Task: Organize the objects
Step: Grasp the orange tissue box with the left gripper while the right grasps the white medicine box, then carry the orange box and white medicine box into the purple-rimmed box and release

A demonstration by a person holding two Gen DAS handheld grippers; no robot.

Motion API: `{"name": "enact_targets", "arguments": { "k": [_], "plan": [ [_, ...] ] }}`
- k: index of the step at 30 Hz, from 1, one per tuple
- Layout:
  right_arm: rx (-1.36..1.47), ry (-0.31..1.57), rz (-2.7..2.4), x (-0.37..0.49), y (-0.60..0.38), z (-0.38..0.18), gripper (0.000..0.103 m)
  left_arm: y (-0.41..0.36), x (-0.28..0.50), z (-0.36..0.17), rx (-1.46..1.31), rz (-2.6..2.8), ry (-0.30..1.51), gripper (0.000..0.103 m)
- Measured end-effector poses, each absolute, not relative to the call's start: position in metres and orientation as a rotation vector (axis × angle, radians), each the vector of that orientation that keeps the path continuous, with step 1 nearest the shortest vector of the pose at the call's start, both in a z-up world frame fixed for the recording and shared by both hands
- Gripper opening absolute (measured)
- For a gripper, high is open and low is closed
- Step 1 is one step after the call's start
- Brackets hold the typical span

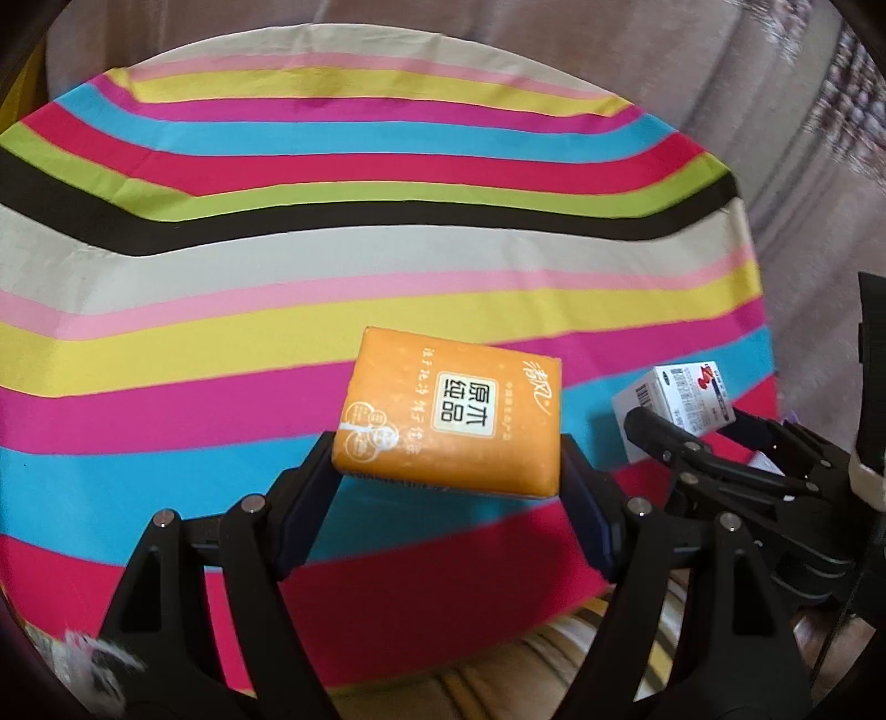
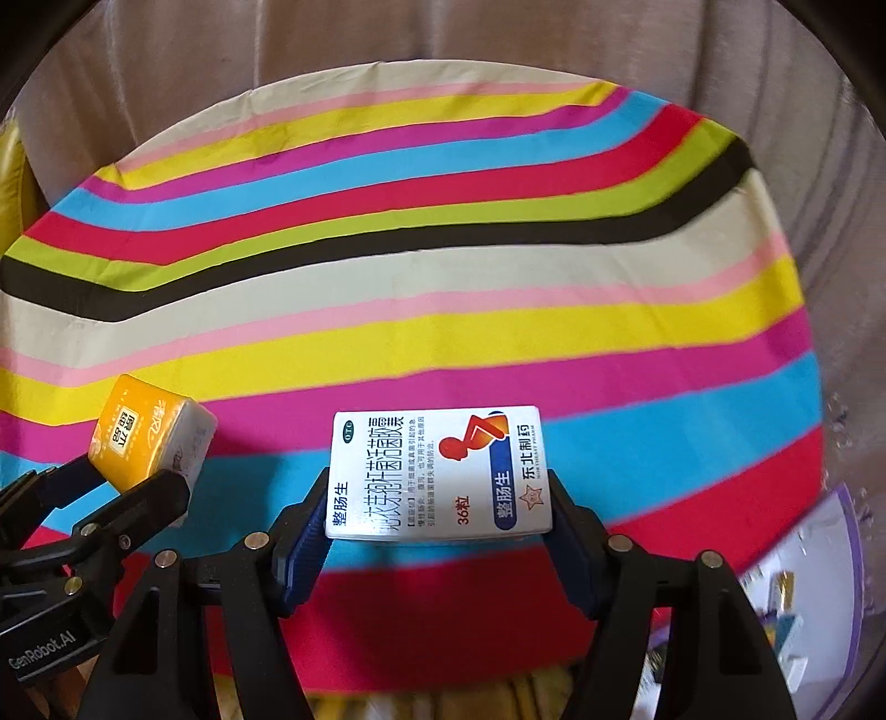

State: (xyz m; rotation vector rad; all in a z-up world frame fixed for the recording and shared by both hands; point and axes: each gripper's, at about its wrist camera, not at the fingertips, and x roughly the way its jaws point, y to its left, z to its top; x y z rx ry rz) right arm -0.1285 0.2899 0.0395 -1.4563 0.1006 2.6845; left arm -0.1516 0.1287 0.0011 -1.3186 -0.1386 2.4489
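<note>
My left gripper (image 1: 448, 459) is shut on an orange tissue pack (image 1: 451, 412) and holds it above the striped cloth (image 1: 332, 266). My right gripper (image 2: 437, 498) is shut on a white medicine box (image 2: 437, 471) with blue text and a red figure, also held above the cloth (image 2: 443, 266). The two grippers are side by side. The medicine box (image 1: 678, 401) shows at the right of the left wrist view, gripped by the right gripper's fingers (image 1: 664, 437). The tissue pack (image 2: 152, 443) shows at the left of the right wrist view.
The striped cloth covers a table in front of a grey curtain (image 2: 443, 44). A purple-rimmed container (image 2: 803, 581) with small items lies at the lower right. A yellow object (image 2: 14, 183) sits at the far left edge.
</note>
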Motion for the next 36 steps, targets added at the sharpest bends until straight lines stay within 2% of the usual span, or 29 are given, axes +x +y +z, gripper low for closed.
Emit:
{"name": "enact_targets", "arguments": {
  "k": [21,36],
  "plan": [
    [-1.307,0.273,2.468,0.029,0.430,0.071,0.070,0.274,-0.055,0.033,-1.235,2.159,0.062,0.078],
    [-1.224,0.372,2.319,0.078,0.505,0.067,0.071,0.351,-0.022,0.027,-1.221,2.017,0.198,0.081]
  ]
}}
